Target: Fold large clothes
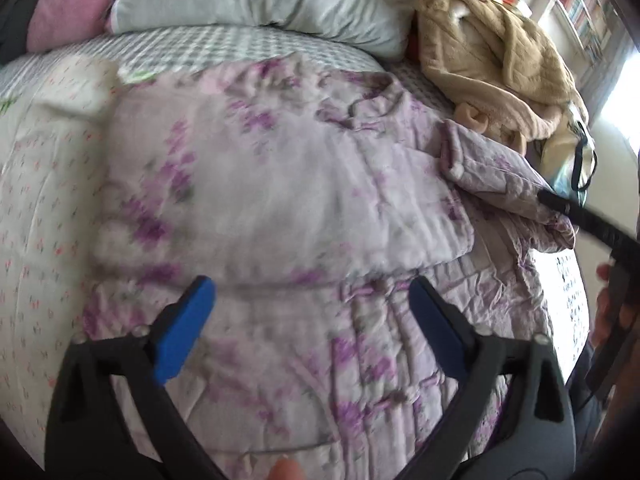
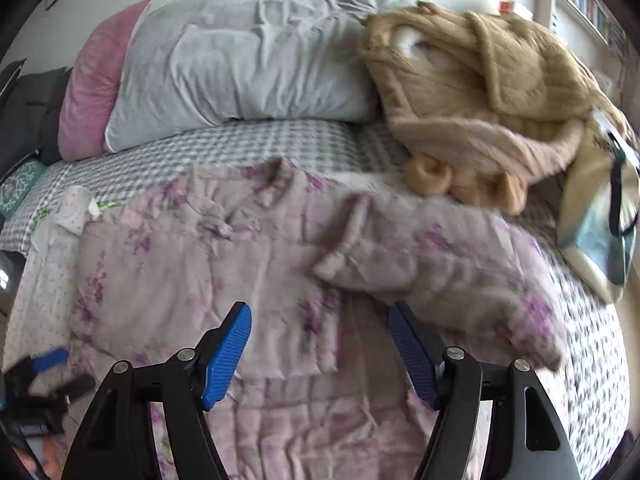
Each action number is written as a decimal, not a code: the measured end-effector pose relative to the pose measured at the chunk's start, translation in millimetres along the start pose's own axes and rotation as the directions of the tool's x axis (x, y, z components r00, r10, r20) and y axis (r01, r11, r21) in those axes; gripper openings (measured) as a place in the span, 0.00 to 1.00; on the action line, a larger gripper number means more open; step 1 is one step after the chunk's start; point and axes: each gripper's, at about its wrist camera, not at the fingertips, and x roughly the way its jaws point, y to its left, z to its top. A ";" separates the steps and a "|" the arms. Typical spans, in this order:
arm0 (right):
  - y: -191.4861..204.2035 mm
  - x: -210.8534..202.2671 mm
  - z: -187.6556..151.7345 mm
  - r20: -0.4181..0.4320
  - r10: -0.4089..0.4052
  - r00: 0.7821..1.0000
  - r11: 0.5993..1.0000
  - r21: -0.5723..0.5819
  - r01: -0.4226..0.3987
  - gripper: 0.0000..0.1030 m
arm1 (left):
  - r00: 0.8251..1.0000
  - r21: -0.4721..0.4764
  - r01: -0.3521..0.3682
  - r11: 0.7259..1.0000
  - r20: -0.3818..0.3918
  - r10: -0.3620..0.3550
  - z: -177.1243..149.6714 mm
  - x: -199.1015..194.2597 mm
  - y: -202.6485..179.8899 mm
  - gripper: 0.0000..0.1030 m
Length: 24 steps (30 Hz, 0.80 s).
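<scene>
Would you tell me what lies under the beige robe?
The beige robe rests on the checked sheet, beside the grey pillow. Anything beneath its heap is hidden.

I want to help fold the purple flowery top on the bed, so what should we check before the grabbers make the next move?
1. Left gripper open with nothing between its pads: ok.
2. Right gripper open with nothing held: ok.
3. Purple flowery garment lying spread on the bed: ok.
4. Right sleeve folded across the body: not ok, it lies bunched and angled.
5. Tan robe clear of the garment: cannot tell, its edge sits very close to the sleeve.
6. Bottom hem of the garment smooth: not ok, it is wrinkled near the grippers.
</scene>
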 end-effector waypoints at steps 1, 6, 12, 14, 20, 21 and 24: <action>-5.7 -1.1 -9.6 -0.007 0.002 1.000 1.000 0.012 -0.002 0.71 | 1.000 0.019 0.028 0.999 -0.006 -0.028 8.7 7.4 -13.5 0.90; -39.3 4.8 -54.8 -0.021 0.020 1.000 0.996 0.088 -0.018 0.71 | 0.977 0.063 0.207 0.976 -0.066 -0.203 44.2 59.8 -72.9 0.81; -71.0 17.7 -73.1 -0.038 0.023 0.999 0.991 0.130 -0.018 0.71 | 0.938 0.043 0.313 0.949 -0.171 -0.302 73.4 137.2 -130.3 0.65; -80.6 22.3 -74.5 -0.040 0.035 0.999 0.988 0.150 -0.029 0.71 | 0.931 0.008 0.326 0.945 -0.177 -0.319 81.6 157.9 -139.3 0.65; -94.9 27.4 -77.5 -0.037 0.085 0.996 0.981 0.175 -0.078 0.71 | 0.933 -0.076 0.322 0.944 -0.142 -0.330 90.4 189.3 -150.1 0.24; -96.0 28.6 -77.6 -0.039 0.086 0.996 0.982 0.174 -0.078 0.71 | 0.933 -0.083 0.327 0.941 -0.132 -0.336 90.7 188.2 -150.6 0.20; -97.1 28.5 -77.4 -0.036 0.073 0.997 0.983 0.169 -0.066 0.71 | 0.933 -0.051 0.356 0.933 -0.047 -0.358 93.1 160.3 -147.2 0.11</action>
